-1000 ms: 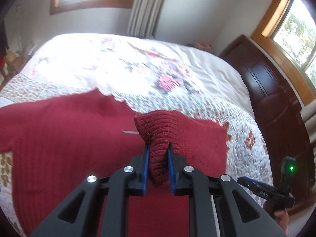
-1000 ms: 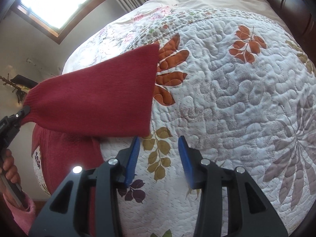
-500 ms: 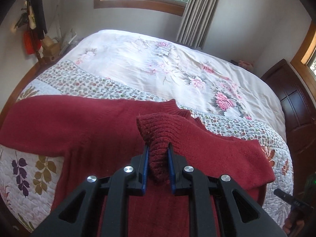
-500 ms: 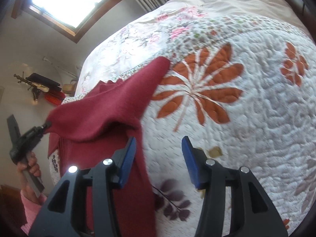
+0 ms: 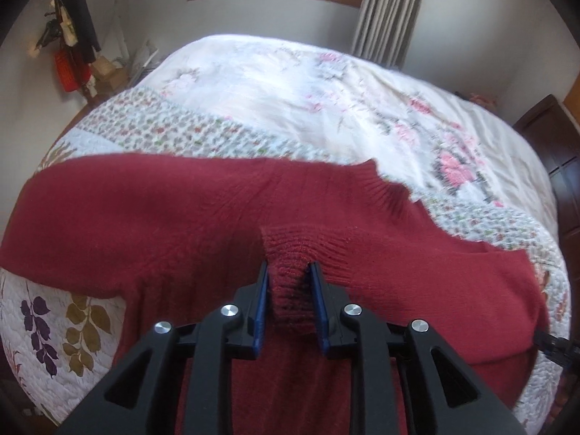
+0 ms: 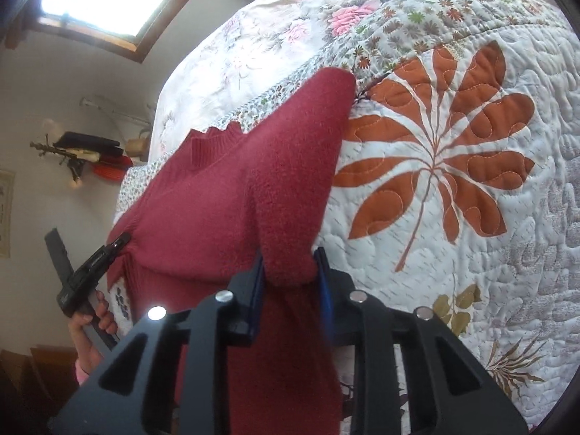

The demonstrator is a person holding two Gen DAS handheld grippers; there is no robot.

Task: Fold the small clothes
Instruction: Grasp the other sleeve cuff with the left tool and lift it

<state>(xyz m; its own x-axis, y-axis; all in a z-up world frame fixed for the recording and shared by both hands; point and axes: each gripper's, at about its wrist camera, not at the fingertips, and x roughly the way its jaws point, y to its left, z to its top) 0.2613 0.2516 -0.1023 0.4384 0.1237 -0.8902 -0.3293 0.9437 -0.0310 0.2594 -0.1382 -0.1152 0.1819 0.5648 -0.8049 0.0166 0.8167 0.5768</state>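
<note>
Red knit sweater (image 5: 188, 217) lies spread across the quilt (image 5: 83, 311) on the bed, body and one sleeve flat. Left gripper (image 5: 289, 291) is clamped on a ribbed cuff, folded over the body. Right gripper (image 6: 290, 272) is clamped on a fuzzy fold of the other sleeve. Only the right view shows a hand (image 6: 90, 330) holding the left gripper, and the quilt's orange leaf (image 6: 435, 159). No containers seen.

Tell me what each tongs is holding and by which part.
Both hold the red sweater. The left tongs pinch a ribbed cuff. The right tongs grip a bunched fold at the sweater's side edge.
</note>
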